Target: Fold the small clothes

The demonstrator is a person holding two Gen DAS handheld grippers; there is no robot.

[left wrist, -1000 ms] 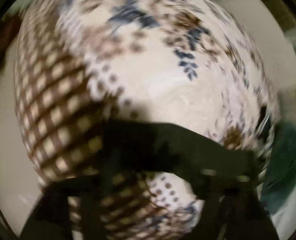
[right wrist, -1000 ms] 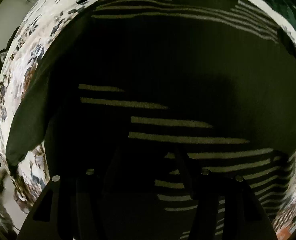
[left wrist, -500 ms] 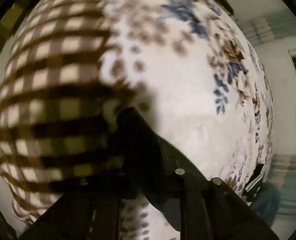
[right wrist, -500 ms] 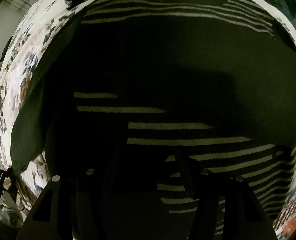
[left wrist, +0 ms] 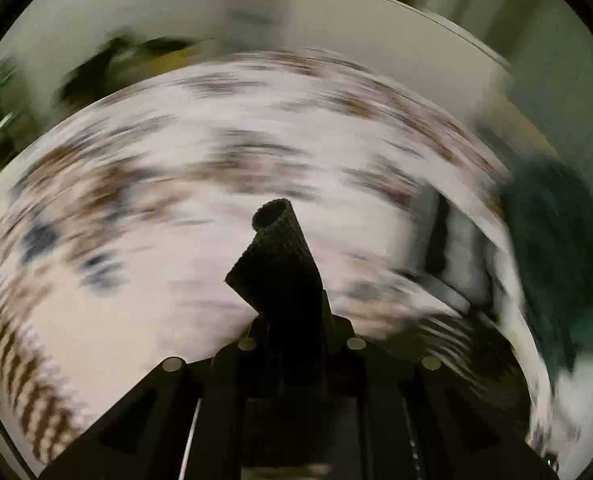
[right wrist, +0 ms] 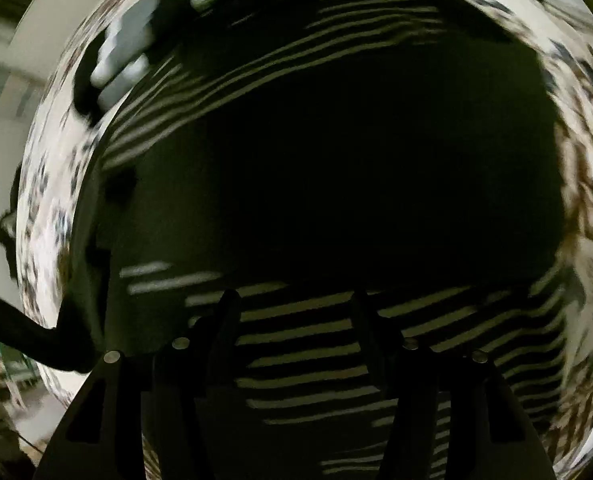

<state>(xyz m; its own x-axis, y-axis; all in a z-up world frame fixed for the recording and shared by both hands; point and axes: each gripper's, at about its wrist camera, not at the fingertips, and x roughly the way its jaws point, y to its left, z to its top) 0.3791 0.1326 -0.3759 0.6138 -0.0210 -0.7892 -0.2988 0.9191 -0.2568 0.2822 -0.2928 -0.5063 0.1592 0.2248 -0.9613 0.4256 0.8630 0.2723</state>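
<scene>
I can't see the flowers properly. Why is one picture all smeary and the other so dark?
Left wrist view: the flowery cover is streaked by motion blur, while the black cloth pinched in the fingers stays sharp. Right wrist view: the striped garment fills the frame, and its middle is lost in deep shadow. Both views bulge from the fisheye lens.

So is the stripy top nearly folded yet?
Partly, it seems. The striped garment lies on the floral sheet with a plain dark layer across its middle, perhaps one fold. The left gripper is shut on a dark cloth edge; the right gripper hovers open above. More folds look left.
</scene>
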